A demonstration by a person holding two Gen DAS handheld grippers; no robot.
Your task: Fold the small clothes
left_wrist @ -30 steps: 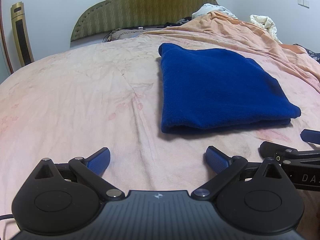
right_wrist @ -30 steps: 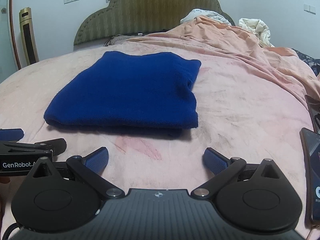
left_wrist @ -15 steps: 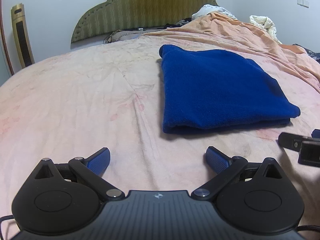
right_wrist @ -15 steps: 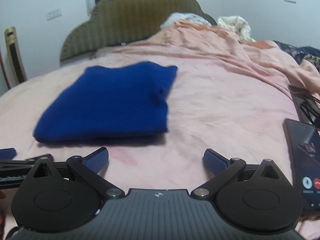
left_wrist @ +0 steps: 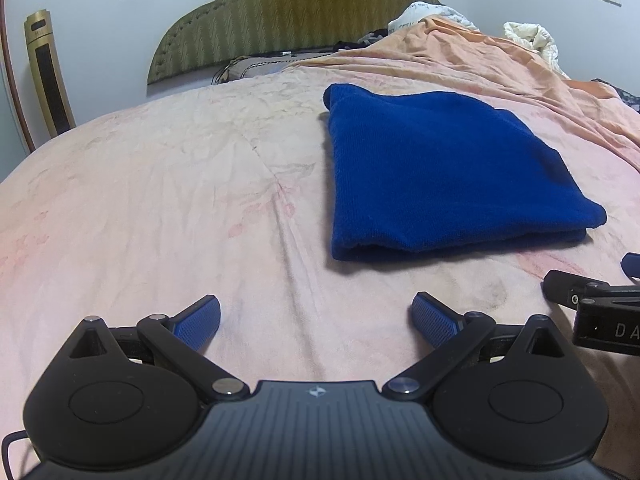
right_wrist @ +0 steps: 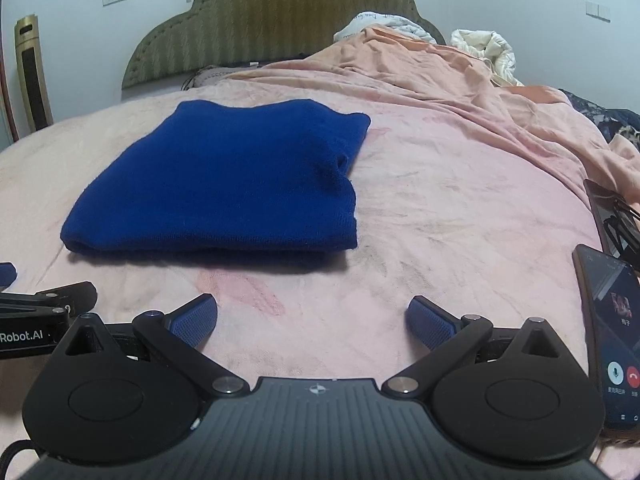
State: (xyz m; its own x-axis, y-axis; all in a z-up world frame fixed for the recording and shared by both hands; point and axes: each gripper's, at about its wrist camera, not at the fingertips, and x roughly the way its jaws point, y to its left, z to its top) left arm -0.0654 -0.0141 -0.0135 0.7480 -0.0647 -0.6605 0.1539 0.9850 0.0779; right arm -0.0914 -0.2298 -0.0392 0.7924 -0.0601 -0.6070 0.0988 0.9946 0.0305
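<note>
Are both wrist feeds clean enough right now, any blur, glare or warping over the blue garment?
Left wrist view: sharp, even dim indoor light, blue garment knit texture readable, fisheye bends the bed edge. Right wrist view: also sharp, garment casts a soft shadow along its near edge, lit phone screen shows no glare, dark corners from the lens.

The folded sweater [right_wrist: 224, 176] lies on the bed [right_wrist: 460, 208] ahead of me; a phone [right_wrist: 610, 340] lies near right, the headboard [right_wrist: 280, 20] far behind.

A solid royal-blue knitted folded garment [left_wrist: 440, 172] lies on a pale pink, faintly flowered bedsheet [left_wrist: 160, 184]; the olive striped padded headboard [left_wrist: 288, 12] fills the upper centre.
</note>
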